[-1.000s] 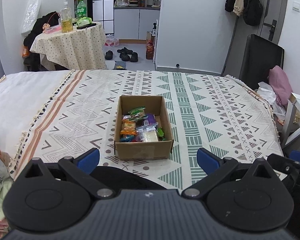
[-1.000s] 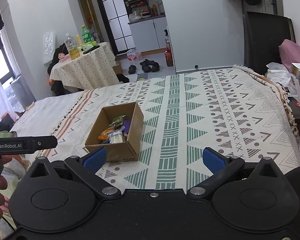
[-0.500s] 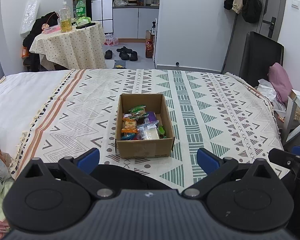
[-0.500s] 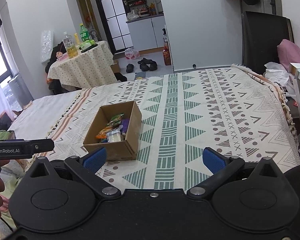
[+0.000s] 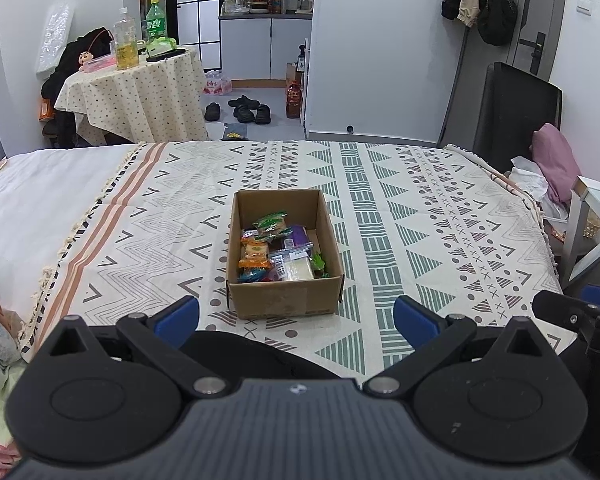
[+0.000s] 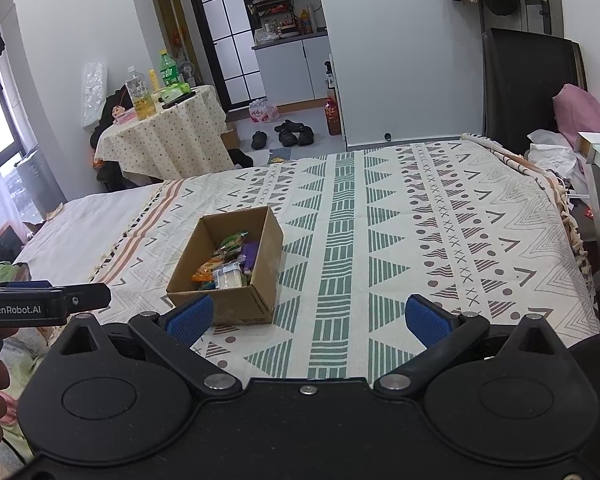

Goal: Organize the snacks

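snacks (image 5: 276,250) lie in a brown box (image 5: 286,300) on the bed (image 5: 440,240), at 12 o'clock just ahead of my left claw (image 5: 296,316), at 11 o'clock from my right claw (image 6: 308,318). wrappers orange, green, purple, clear. both claws spread wide, empty. since a second ago the box sits nearer; nothing else changed.

A cardboard box (image 5: 285,256) sits open at the centre of the frame on a patterned bedspread (image 5: 420,232), with wrapped snacks (image 5: 278,250) piled inside. At the bottom the left gripper (image 5: 296,316) has its blue-tipped fingers (image 5: 178,314) spread wide and empty, the box just beyond them. In the upper left, a small table (image 5: 136,96) under a dotted cloth carries bottles (image 5: 126,44). Shoes (image 5: 240,109) lie on the floor behind.
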The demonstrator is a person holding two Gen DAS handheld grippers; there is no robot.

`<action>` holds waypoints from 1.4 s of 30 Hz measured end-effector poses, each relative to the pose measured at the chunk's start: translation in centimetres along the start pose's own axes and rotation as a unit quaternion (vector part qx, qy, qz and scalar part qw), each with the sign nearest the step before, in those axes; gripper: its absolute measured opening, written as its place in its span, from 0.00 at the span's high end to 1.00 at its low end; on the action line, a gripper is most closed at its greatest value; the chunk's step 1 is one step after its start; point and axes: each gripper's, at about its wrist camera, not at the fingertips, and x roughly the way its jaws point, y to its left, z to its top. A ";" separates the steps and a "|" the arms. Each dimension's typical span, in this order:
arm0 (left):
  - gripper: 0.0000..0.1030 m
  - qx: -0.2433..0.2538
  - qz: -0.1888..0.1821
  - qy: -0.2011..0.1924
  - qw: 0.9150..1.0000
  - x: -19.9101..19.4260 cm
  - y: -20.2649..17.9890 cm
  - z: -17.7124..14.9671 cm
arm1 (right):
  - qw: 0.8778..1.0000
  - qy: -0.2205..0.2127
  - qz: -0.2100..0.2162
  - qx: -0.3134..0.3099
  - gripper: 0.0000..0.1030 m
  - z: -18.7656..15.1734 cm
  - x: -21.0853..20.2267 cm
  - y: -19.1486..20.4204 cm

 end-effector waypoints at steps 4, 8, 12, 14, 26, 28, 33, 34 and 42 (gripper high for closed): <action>0.00 0.000 0.000 0.000 1.000 0.0 0.0 0.0 | 1.000 0.002 0.000 -0.001 0.00 0.0 0.0 0.0; 0.00 0.000 0.001 0.000 1.000 0.0 0.0 0.0 | 1.000 0.001 0.000 -0.001 0.00 0.0 0.0 -0.1; 0.00 -0.001 0.001 0.000 1.000 0.0 0.0 0.0 | 1.000 0.002 -0.001 -0.002 0.00 0.0 0.0 -0.1; 0.00 -0.001 0.001 0.000 1.000 0.0 -0.1 0.0 | 1.000 0.002 0.000 -0.003 0.00 0.1 -0.1 0.0; 0.00 0.001 0.000 0.000 1.000 -0.1 0.0 0.1 | 1.000 0.002 -0.001 -0.001 0.00 0.2 -0.2 0.0; 0.00 0.000 0.000 -0.001 1.000 -0.1 0.0 0.1 | 1.000 0.002 -0.001 -0.001 0.00 0.2 -0.2 0.0; 0.00 0.002 0.000 -0.001 1.000 -0.2 -0.1 0.1 | 1.000 0.001 -0.002 -0.001 0.00 0.2 -0.3 -0.1; 0.00 0.001 0.000 0.000 1.000 -0.2 -0.1 0.1 | 1.000 0.001 -0.002 -0.001 0.00 0.2 -0.3 -0.1; 0.00 0.002 0.000 0.000 1.000 -0.2 -0.1 0.2 | 1.000 0.002 -0.002 0.000 0.00 0.3 -0.3 -0.1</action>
